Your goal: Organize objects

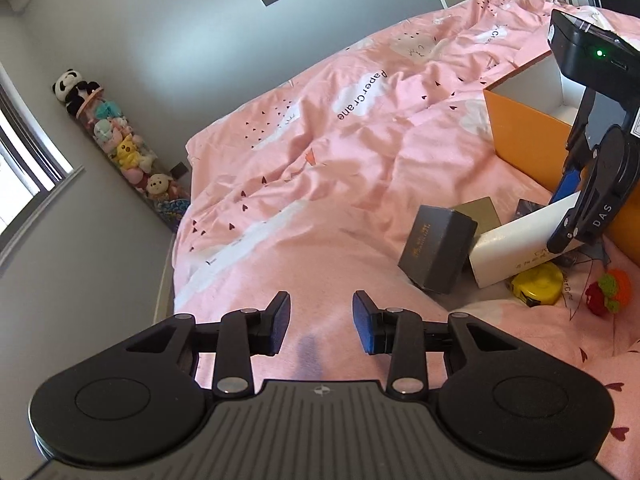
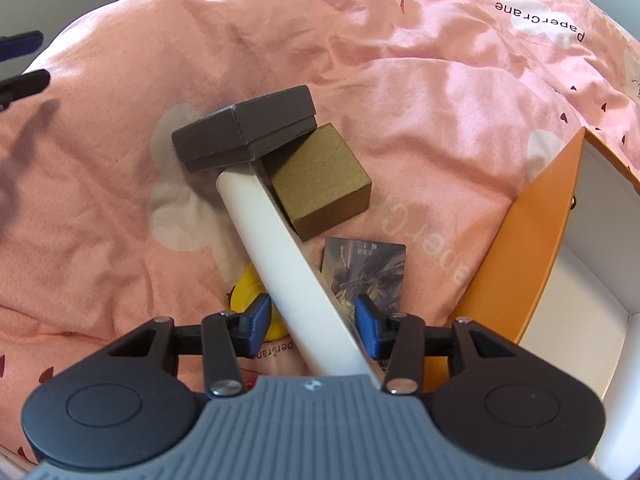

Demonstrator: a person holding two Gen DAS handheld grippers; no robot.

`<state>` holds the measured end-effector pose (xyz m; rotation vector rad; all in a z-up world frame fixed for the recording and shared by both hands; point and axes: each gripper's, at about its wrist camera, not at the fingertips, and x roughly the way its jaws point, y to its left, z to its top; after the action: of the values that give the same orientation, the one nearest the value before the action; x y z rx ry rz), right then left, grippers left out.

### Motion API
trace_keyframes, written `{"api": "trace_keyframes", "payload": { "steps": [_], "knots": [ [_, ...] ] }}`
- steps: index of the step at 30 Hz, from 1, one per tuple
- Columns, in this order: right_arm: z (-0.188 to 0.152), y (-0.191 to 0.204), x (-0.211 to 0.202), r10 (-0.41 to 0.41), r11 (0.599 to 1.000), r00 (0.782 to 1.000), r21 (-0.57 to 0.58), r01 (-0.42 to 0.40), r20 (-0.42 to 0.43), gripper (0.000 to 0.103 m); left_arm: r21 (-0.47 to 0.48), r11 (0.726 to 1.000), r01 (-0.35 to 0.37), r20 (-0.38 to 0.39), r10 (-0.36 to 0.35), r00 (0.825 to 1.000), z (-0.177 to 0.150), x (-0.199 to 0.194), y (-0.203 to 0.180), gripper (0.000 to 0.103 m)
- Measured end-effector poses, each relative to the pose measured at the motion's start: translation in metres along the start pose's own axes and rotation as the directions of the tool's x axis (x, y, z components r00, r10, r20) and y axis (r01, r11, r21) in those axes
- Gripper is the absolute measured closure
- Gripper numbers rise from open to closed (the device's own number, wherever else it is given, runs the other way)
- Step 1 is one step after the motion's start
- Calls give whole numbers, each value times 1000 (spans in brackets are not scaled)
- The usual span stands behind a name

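My right gripper (image 2: 311, 326) is shut on a long white box (image 2: 280, 248), which tilts across the pile; the box also shows in the left wrist view (image 1: 520, 244). Its far end touches a dark grey box (image 2: 244, 132). A gold box (image 2: 320, 184), a picture card (image 2: 368, 272) and a yellow tape measure (image 2: 244, 296) lie on the pink duvet beneath it. An open orange box with a white inside (image 2: 536, 240) stands to the right. My left gripper (image 1: 321, 322) is open and empty above bare duvet, left of the pile.
A crocheted strawberry toy (image 1: 608, 290) lies near the yellow tape measure (image 1: 538, 282). The bed's left edge drops to a grey wall with a tube of plush toys (image 1: 124, 148). A window (image 1: 24, 160) is at far left.
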<state>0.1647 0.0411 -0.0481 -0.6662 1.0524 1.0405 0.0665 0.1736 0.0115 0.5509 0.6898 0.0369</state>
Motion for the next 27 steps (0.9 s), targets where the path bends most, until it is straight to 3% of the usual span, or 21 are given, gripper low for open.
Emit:
{"api": "trace_keyframes", "payload": {
  "steps": [7, 10, 16, 21, 27],
  "knots": [
    [-1, -2, -1, 9, 1000, 1000, 13, -9, 14, 53, 54, 999, 0, 167, -9, 986, -25, -31, -16, 56],
    [-3, 0, -2, 1, 1000, 1000, -1, -1, 28, 52, 75, 997, 5, 177, -19, 984, -36, -37, -27, 54],
    [-1, 4, -4, -8, 998, 999, -61, 10, 33, 51, 79, 996, 35, 96, -42, 994, -47, -25, -32, 52],
    [2, 11, -8, -18, 990, 999, -137, 24, 46, 51, 64, 997, -49, 134, 40, 990, -35, -20, -15, 52],
    [5, 20, -12, 4, 974, 997, -227, 14, 77, 51, 33, 999, -39, 160, 33, 987, -10, -16, 6, 51]
  ]
}}
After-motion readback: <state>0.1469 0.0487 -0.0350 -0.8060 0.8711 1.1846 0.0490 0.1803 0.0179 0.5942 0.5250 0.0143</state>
